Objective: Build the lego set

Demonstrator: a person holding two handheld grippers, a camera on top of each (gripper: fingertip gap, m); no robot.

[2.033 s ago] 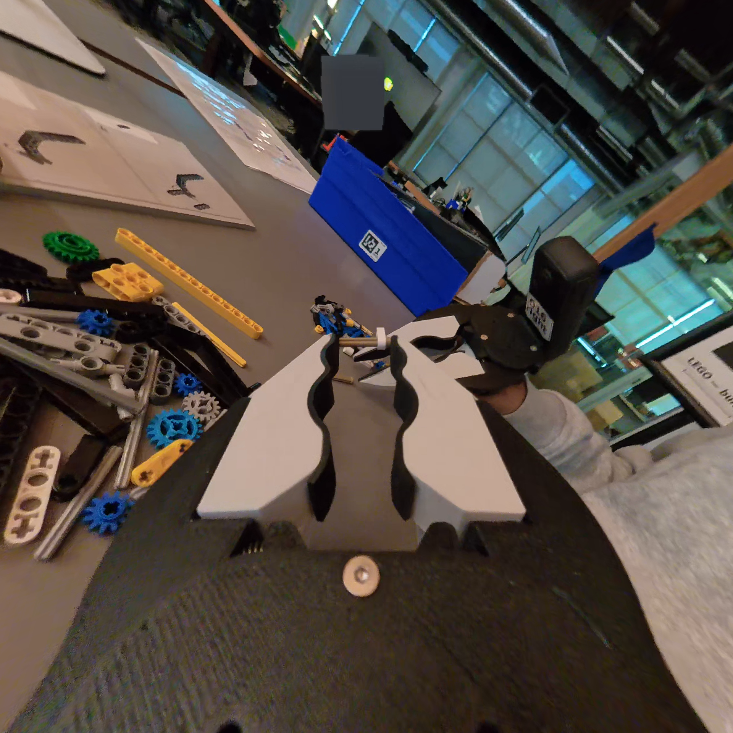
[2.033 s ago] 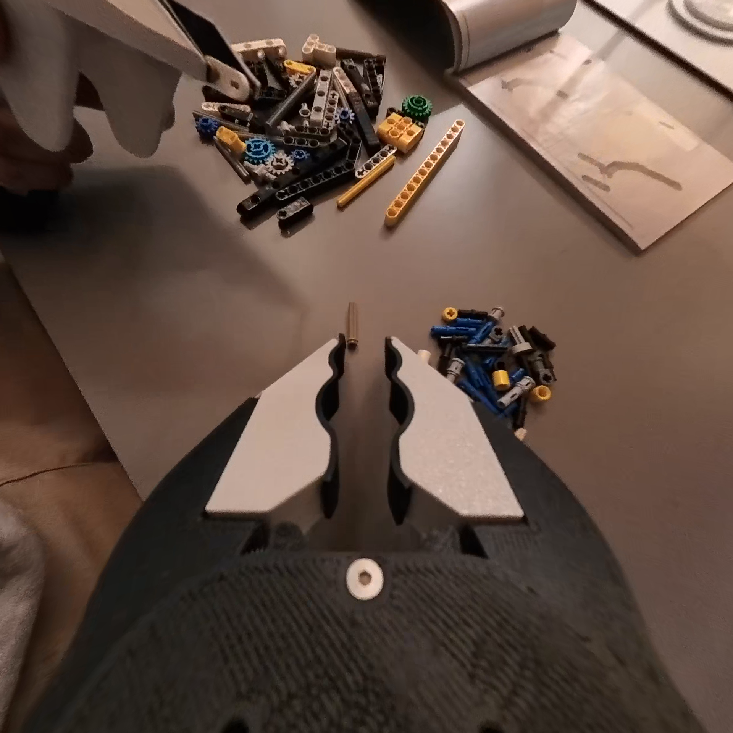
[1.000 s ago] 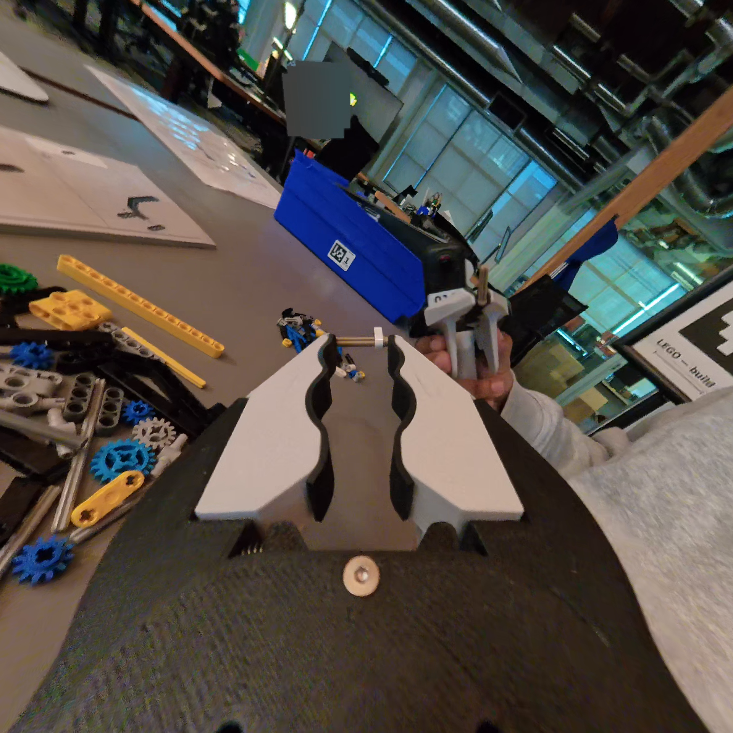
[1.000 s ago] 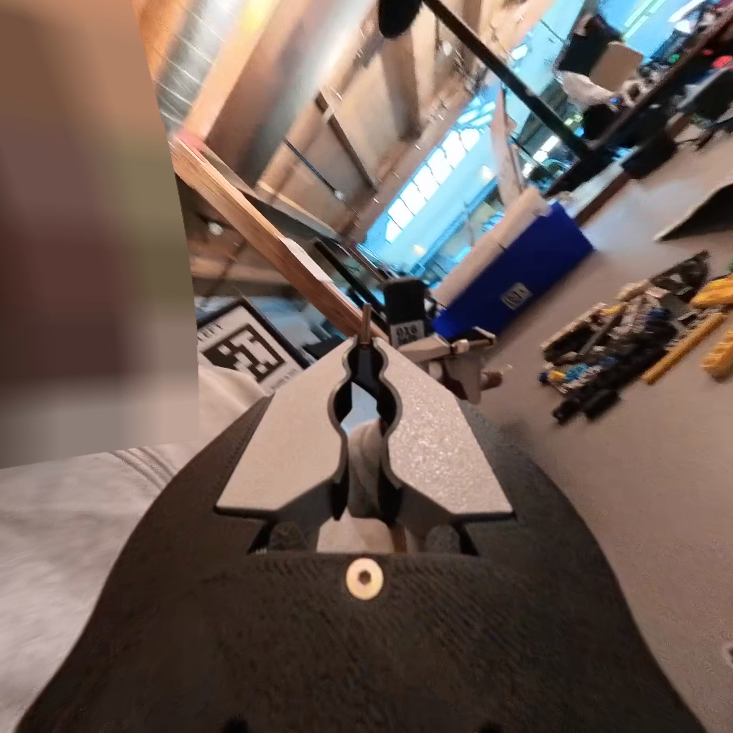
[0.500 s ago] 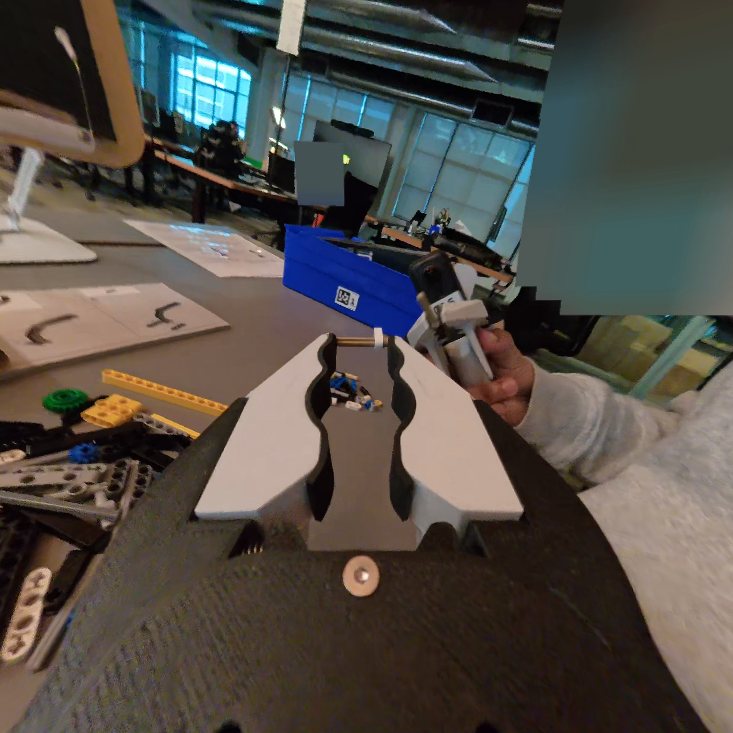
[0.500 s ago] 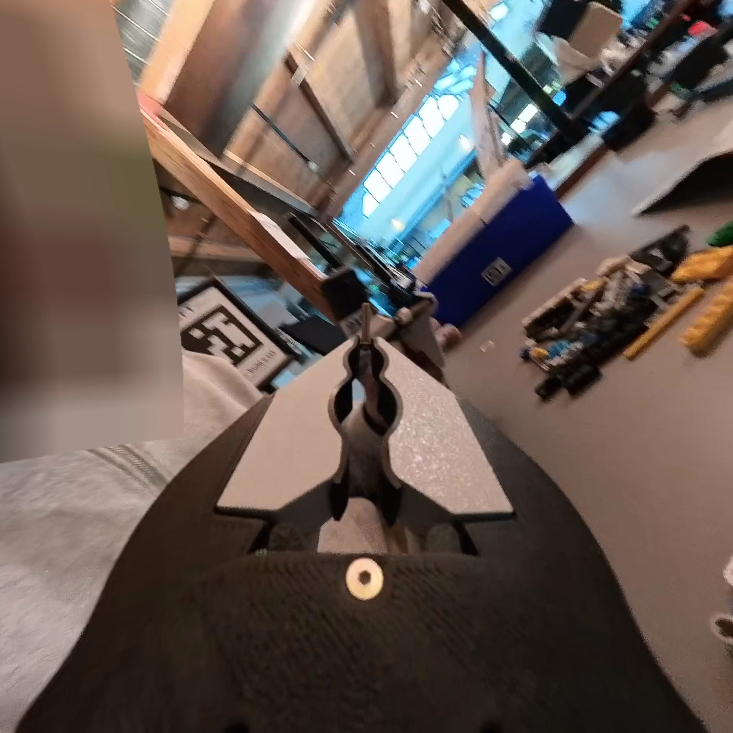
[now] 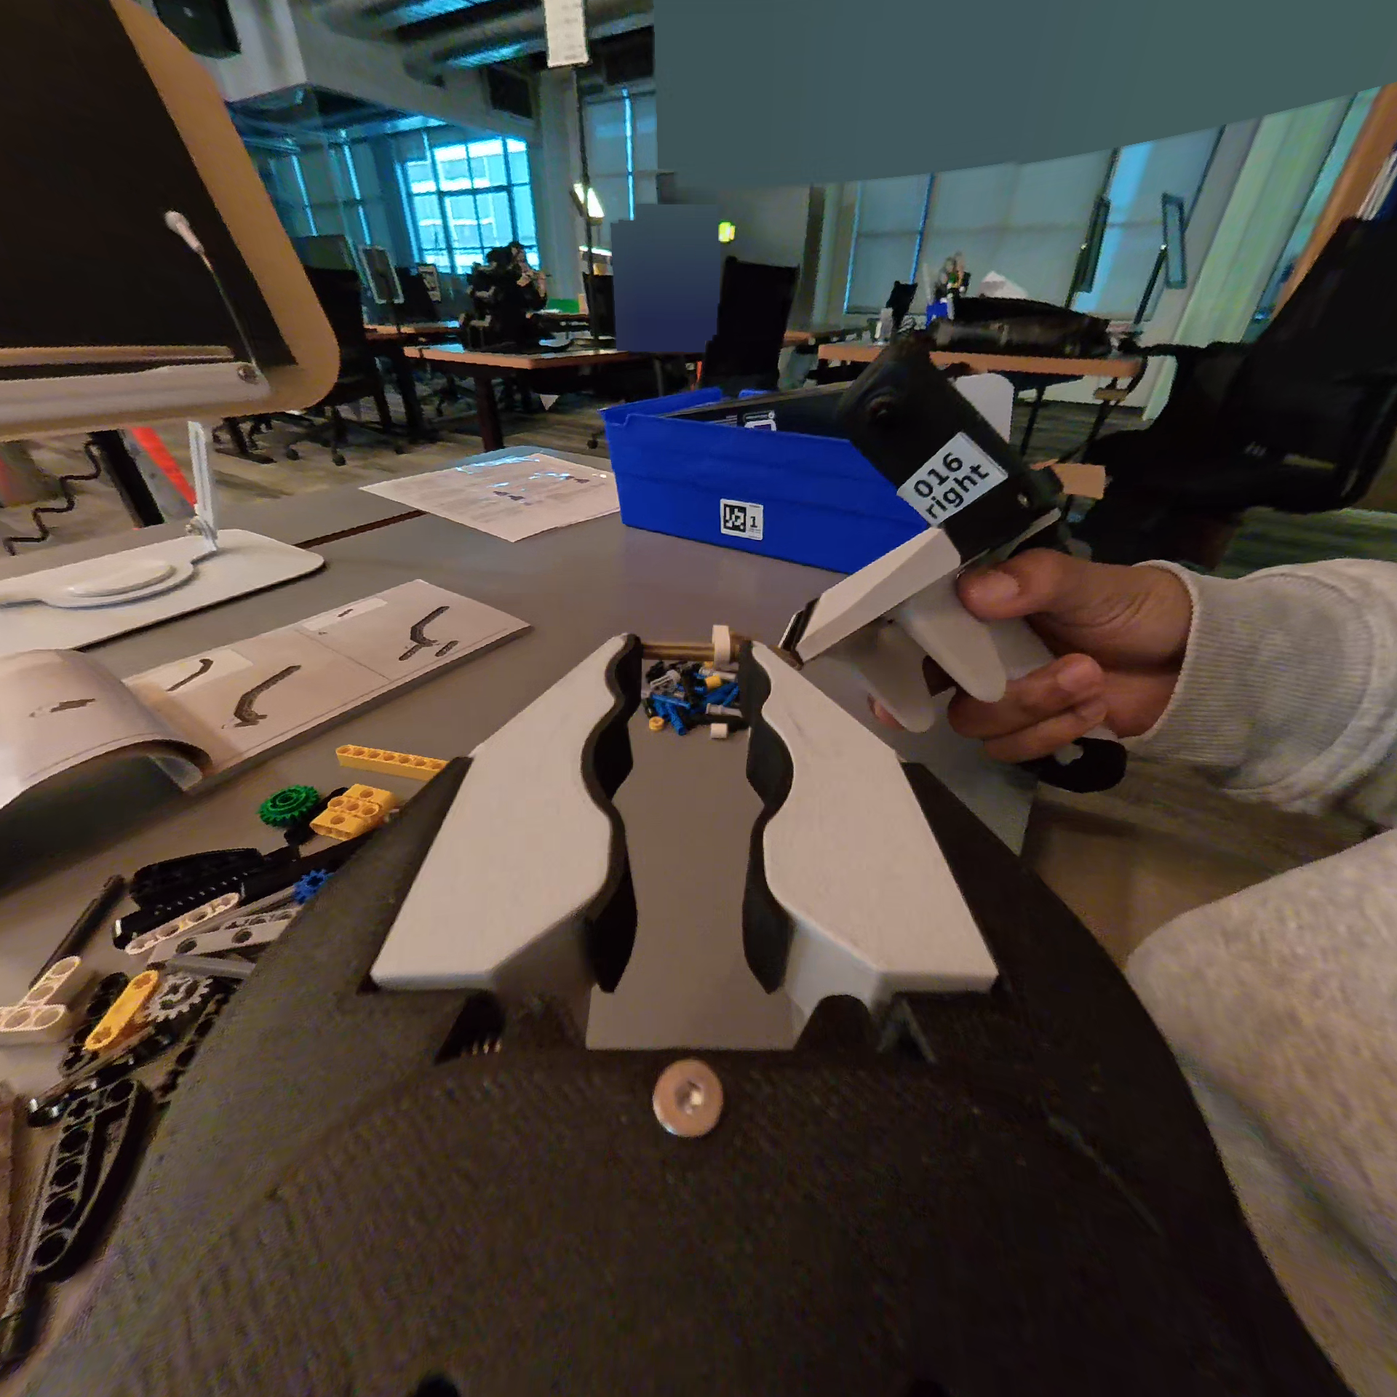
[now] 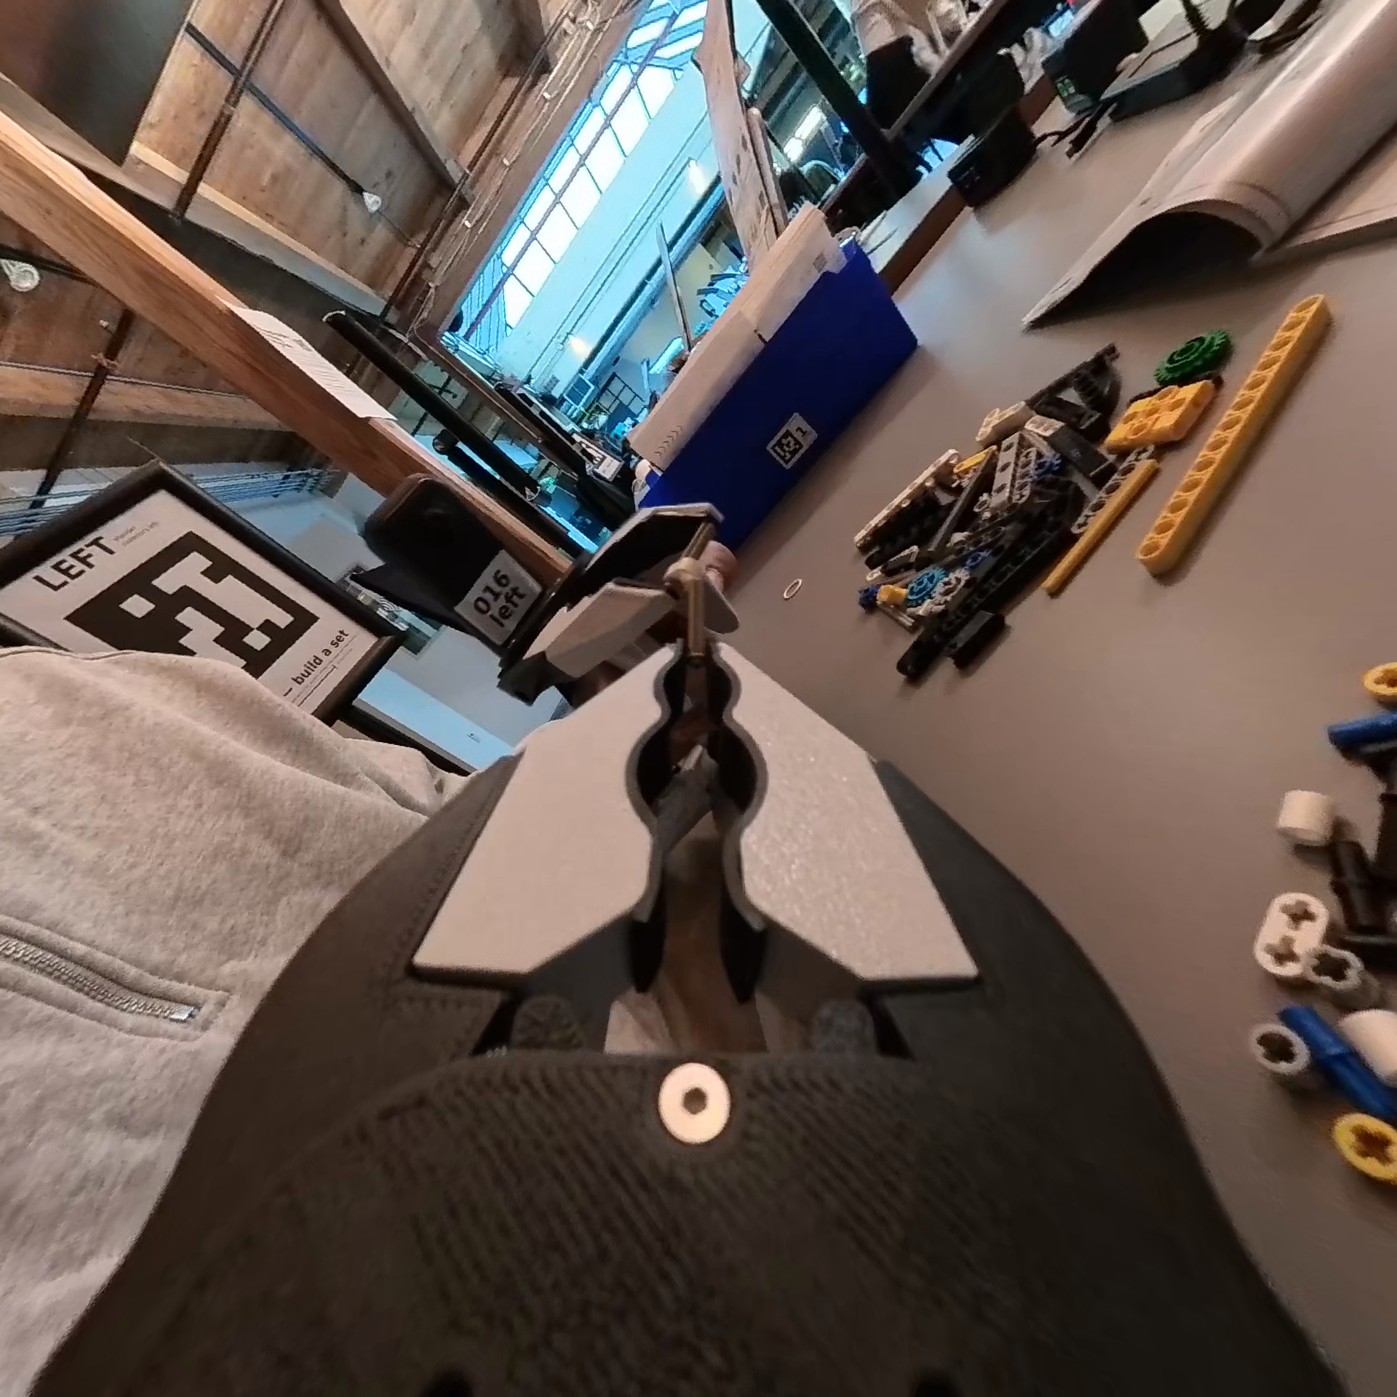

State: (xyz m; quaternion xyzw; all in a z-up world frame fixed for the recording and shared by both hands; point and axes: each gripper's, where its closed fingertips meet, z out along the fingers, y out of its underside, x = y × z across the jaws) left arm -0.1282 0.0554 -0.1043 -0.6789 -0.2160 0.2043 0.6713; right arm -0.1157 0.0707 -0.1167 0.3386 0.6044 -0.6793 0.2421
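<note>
A: Where is the piece being built?

B: A thin tan lego axle [image 7: 675,648] with a small white bushing [image 7: 720,645] on it spans the tips of the left gripper [image 7: 686,656], held above the grey tabletop [image 7: 574,582]. The fingers stand apart along their length and pinch the axle crosswise at the very ends.

A: And the other gripper?

B: The right gripper [image 8: 694,665] is nearly shut, its tips clamped on a second thin tan axle [image 8: 695,612] that sticks out forward and meets the left gripper's tips. In the left wrist view its tip touches the end of the axle beside the bushing. A hand [image 7: 1058,650] in a pale grey sleeve [image 7: 1277,680] holds its handle.

A: What lies below?

B: A small heap of blue, black and yellow lego pins [image 7: 692,695] sits on the tabletop under the left gripper. To the left is a larger pile of black and grey lego beams [image 7: 204,892], with a yellow beam [image 7: 389,760], a green gear [image 7: 289,805] and a flat yellow block [image 7: 354,810].

A: Any containers?

B: One, a blue plastic bin [image 7: 748,484] with a small square tag on its front, well behind the pins. It holds something dark with white sheets or boxes standing in it; I cannot tell what they are. An open instruction booklet [image 7: 249,688] lies to the left.
</note>
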